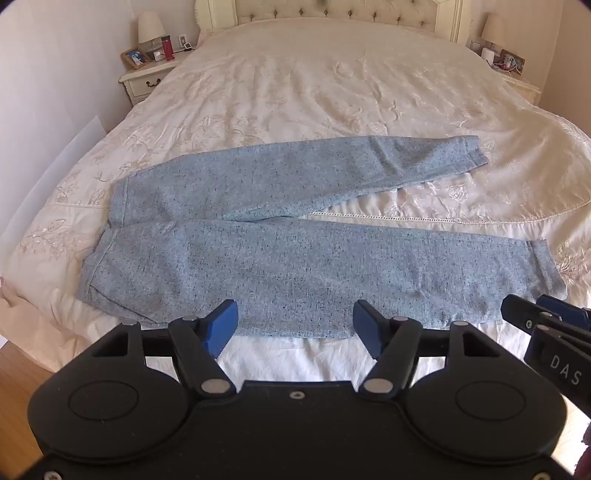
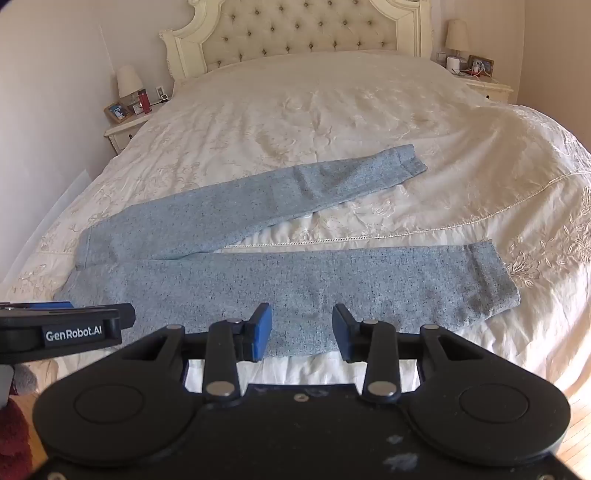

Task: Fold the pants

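A pair of speckled light-blue knit pants (image 1: 295,266) lies flat across the foot end of a wide bed covered in a cream embroidered bedspread (image 1: 314,92), the waistband toward the left side and the two legs running off to the right. The legs are spread in a narrow V: the near leg runs along the bed's edge, the far leg angles up toward the tufted cream headboard (image 2: 314,33), and a strip of bedspread shows between them. As far as I can judge, the folding has not begun; the pants are laid out and smoothed, but no leg is over the other and nothing is doubled lengthwise. All of the real work is left: bringing one leg onto the other, then folding the length down. The left gripper (image 1: 293,326), black with blue pads, hangs over the near edge of the pants with its jaws spread wide and nothing between them. The right gripper (image 2: 302,330) hovers over the same near leg further to the right, its jaws parted less widely, also empty and not pinching the cloth. Wooden bedside tables with lamps flank the bed.
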